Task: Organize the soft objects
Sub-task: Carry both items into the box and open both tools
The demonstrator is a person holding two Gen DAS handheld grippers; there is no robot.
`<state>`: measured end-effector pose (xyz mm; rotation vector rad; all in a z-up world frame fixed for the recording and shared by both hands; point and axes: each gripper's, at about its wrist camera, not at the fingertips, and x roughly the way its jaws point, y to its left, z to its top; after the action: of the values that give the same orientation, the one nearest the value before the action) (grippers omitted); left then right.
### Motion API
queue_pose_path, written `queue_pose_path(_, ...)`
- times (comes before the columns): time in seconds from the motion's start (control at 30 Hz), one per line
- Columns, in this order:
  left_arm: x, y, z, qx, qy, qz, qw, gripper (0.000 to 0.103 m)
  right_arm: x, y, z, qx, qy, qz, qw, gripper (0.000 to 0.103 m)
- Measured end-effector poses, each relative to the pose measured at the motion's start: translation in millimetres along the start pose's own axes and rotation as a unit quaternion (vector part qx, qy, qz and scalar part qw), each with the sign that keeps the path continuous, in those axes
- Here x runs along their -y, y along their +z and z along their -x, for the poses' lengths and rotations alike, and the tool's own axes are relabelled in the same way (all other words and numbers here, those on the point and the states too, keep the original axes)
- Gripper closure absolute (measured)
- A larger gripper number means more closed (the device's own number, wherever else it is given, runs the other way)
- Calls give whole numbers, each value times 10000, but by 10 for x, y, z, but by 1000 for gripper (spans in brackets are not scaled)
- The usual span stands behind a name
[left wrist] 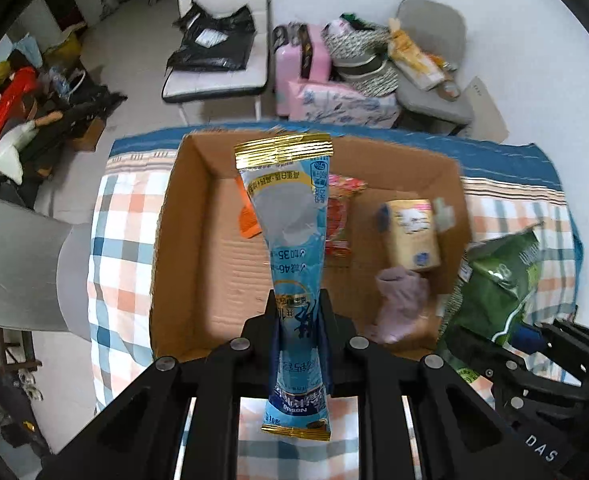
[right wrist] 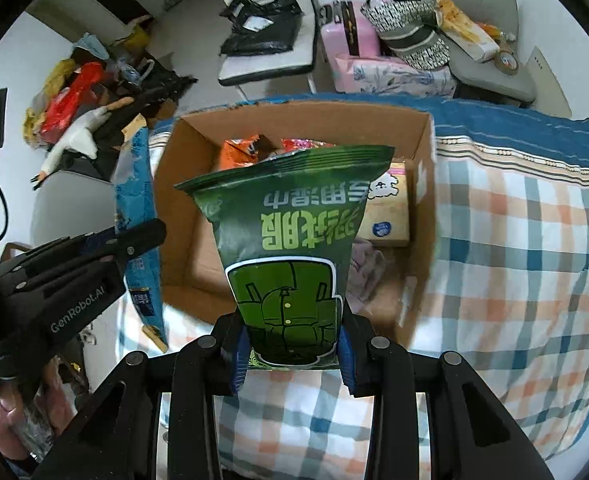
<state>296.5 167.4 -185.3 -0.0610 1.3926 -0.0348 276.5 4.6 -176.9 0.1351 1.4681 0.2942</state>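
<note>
my left fingers [left wrist: 298, 312] are clamped on a long blue pack [left wrist: 290, 240], held up w/ its gold end on top. my right fingers [right wrist: 292, 340] are clamped on a green bag [right wrist: 286, 232], also held up. both hang over the near edge of the box [left wrist: 186, 240], which sits on the bed [left wrist: 114, 232].

in the box i see a tan tissue pack [left wrist: 412, 236], a purple cloth [left wrist: 398, 304], a red snack [left wrist: 340, 220] and an orange one [left wrist: 248, 220]. they lie on the far and right side. the left floor of the box is bare.

i think the step now is to drop these 2 in. to do it well i'd move the blue pack fwd over the bare left part, go low, then let go so it lies flat. the green bag is puffy and wide, so i'd put it in the middle, near the front, not on the cloth. one at a time is best, bc my 2 tools are close and could bump.

the bed has a check sheet in orange, blue & white w/ a blue band at the far end. it's soft, so the box may tip if i push on its wall.

the room is messy: a white chair [left wrist: 218, 40] w/ a black bag, a pink case [left wrist: 302, 56], a grey chair [left wrist: 434, 80] full of stuff, a pile on the floor at left.
</note>
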Motion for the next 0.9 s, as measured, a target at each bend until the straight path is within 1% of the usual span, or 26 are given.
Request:
queue_pose_path(0.13, -170, 117, -342, -346, -7, 96, 9994, 89, -49, 99, -379, -272, -53, -130, 9995, 65)
queue_pose_path(0.3, -304, 202, -775, -806, -38, 157, 9966, 89, -72, 187, -746, -526, -132, -185, 9984, 65)
queue_pose_path(0.47, -330, 237, -1036, -1094, 5, 108, 9939, 89, -64, 243, -1060, -763, -205, -243, 9966, 65)
queue_pose_path(0.6, -336, 242, -1158, -1241, -27, 77, 9922, 88, -59, 281, -1253, -918, -280, -272, 9950, 64)
queue_pose_path(0.63, -336, 240, -1174, -1253, 0, 62, 9921, 86, -64, 288, -1301, -956, -315, -234, 9946, 64)
queue_pose_path(0.77, -344, 223, -1197, -1273, 144, 68, 9917, 85, -60, 321, -1413, -1070, -265, -260, 9936, 63)
queue_pose_path(0.83, -323, 229, -1201, -1266, 180, 17, 9918, 83, -53, 322, -1420, -1058, -282, -247, 9937, 60)
queue_pose_path(0.87, -321, 220, -1198, -1274, 208, 13, 9916, 81, -53, 327, -1419, -1045, -282, -246, 9938, 57)
queue_pose_path(0.9, -320, 213, -1189, -1273, 210, 17, 9916, 78, -54, 333, -1410, -1025, -278, -249, 9940, 55)
